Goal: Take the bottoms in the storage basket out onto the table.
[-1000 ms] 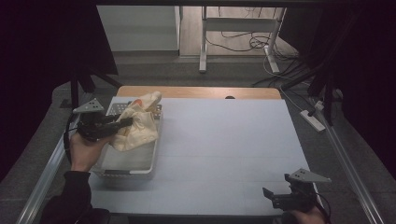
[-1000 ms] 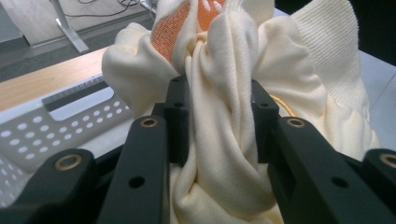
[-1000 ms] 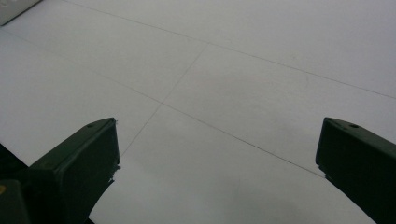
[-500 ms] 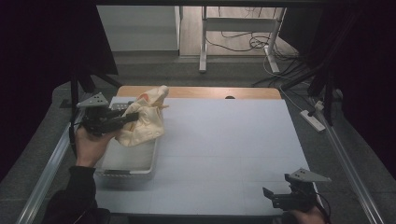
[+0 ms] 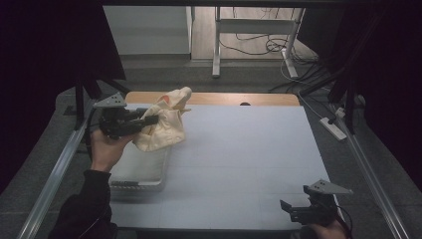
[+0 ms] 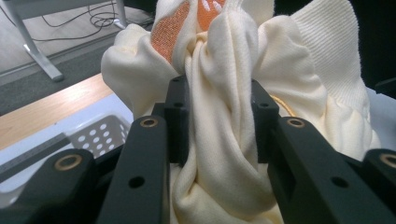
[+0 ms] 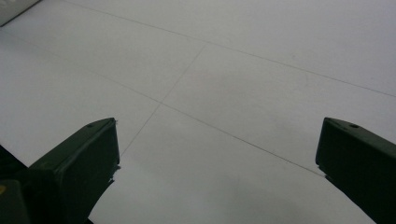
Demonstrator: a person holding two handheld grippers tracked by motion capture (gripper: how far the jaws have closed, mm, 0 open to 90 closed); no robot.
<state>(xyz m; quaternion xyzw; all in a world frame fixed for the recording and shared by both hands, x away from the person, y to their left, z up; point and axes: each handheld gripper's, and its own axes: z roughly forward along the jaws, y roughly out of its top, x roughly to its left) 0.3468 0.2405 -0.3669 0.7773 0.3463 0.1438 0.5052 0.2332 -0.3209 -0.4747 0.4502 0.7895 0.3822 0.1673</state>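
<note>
The cloth [image 5: 161,124] has been lifted from the basket [image 5: 139,169], pinched by the left gripper [image 5: 152,120] at ten o'clock; the right gripper [image 5: 288,209] is held spread.

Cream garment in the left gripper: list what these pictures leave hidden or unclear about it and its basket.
- Cream garment: bunched between the left gripper jaws, so its type and the full orange print stay hidden; the left gripper view cuts off its top.
- White basket: in the high view the garment and the hand cover its far end.
- Right gripper: the high view's bottom edge cuts off the hand holding it.
</note>
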